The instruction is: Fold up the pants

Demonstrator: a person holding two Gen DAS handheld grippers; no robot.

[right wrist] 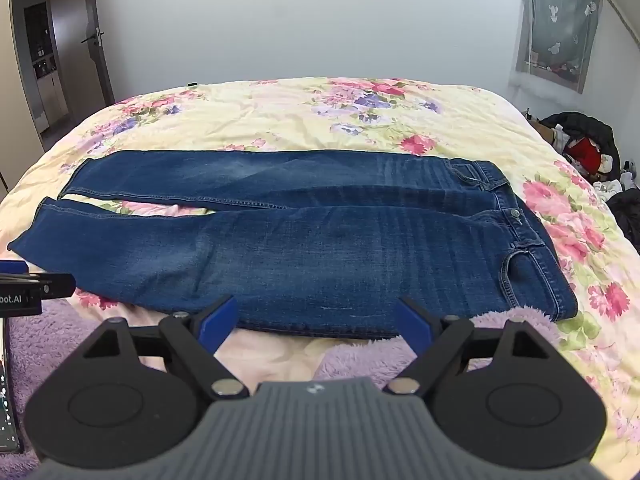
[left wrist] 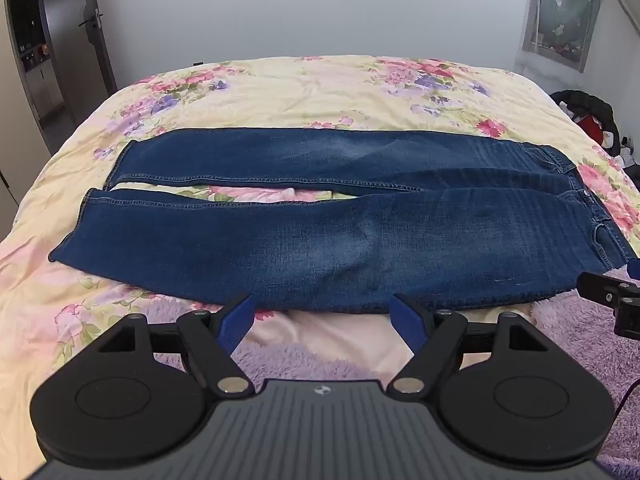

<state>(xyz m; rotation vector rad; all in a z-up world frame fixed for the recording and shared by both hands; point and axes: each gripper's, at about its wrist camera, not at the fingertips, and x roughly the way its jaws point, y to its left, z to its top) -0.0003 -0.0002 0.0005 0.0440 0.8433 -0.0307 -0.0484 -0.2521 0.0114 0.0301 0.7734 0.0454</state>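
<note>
On the bed: the jeans [left wrist: 320,236] lay flat and unfolded across a floral quilt [left wrist: 304,88], waistband to the right, leg hems to the left.
Jeans, legs: the two legs lay side by side and parted toward the hems, with a strip of quilt showing between them; nearer the waist they met.
Jeans, waist: a metal button [right wrist: 515,213] showed at the waistband, and a pocket opening sat just below it in the right wrist view.
Near edge: the closer leg's seam ran along a purple fleece blanket [right wrist: 360,356] that lay at the front of the bed.
Left tool [left wrist: 322,311]: its blue-tipped fingers stood wide apart and held nothing; it hovered just short of the near seam, about mid-leg.
Right tool [right wrist: 315,317]: also spread wide and empty, poised at the same seam, closer to the waist end.
Contact: neither tool seemed to touch the denim, though the fisheye view made the gap hard to judge.
Cross views: part of the right tool showed at the right edge of the left wrist view, and part of the left tool at the left edge of the right wrist view.
Room: a plain wall [left wrist: 312,8] stood behind the bed, a door [right wrist: 94,36] at the left, a curtained window [right wrist: 558,24] at the right, and a heap of clothes [right wrist: 588,148] beside the bed.
</note>
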